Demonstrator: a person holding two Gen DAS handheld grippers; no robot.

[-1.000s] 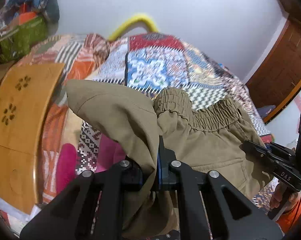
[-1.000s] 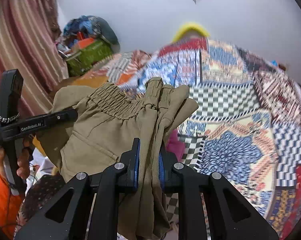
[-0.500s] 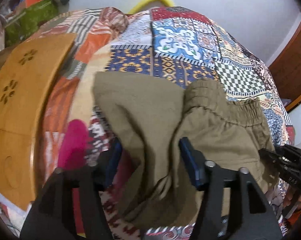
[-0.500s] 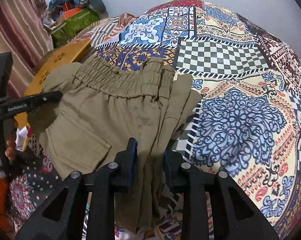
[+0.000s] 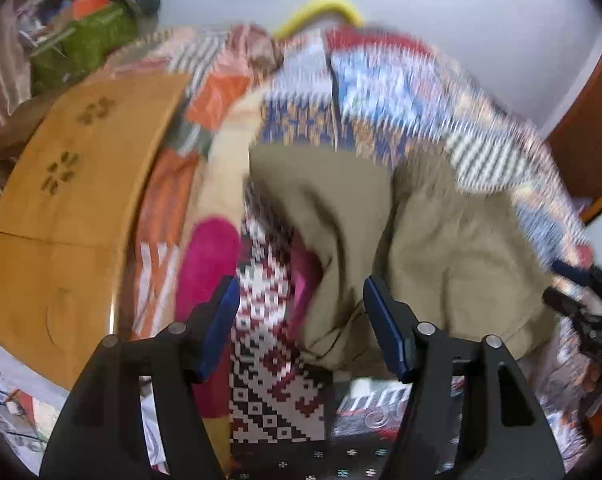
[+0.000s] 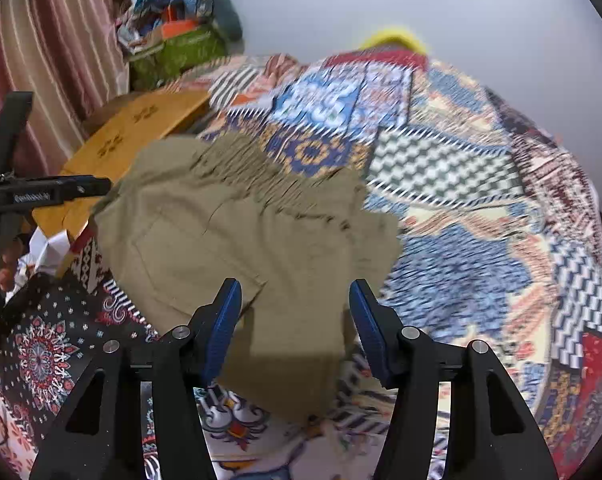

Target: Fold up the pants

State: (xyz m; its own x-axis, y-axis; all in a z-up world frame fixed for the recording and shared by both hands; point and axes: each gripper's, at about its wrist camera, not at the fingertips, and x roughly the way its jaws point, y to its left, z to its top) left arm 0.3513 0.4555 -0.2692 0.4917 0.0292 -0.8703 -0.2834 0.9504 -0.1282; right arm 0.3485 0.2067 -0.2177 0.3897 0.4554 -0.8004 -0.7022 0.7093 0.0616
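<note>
The khaki pants lie folded in a bundle on the patchwork bed cover, elastic waistband toward the far side. In the left wrist view the pants sit ahead and to the right. My left gripper is open and empty, its blue pads spread just short of the bundle's near left edge. My right gripper is open and empty, with the bundle's near edge lying between its spread pads. Each gripper shows at the edge of the other's view: the left gripper, the right gripper.
A wooden folding table lies on the bed left of the pants. A pink patch of the cover shows beside them. A pile of bags and clothes stands at the far left by striped curtains. A brown door is at right.
Both grippers have let go of the pants and opened wide. The bundle dropped flat onto the bed. Both grippers pulled back and tilted up; the current views are motion-blurred.
</note>
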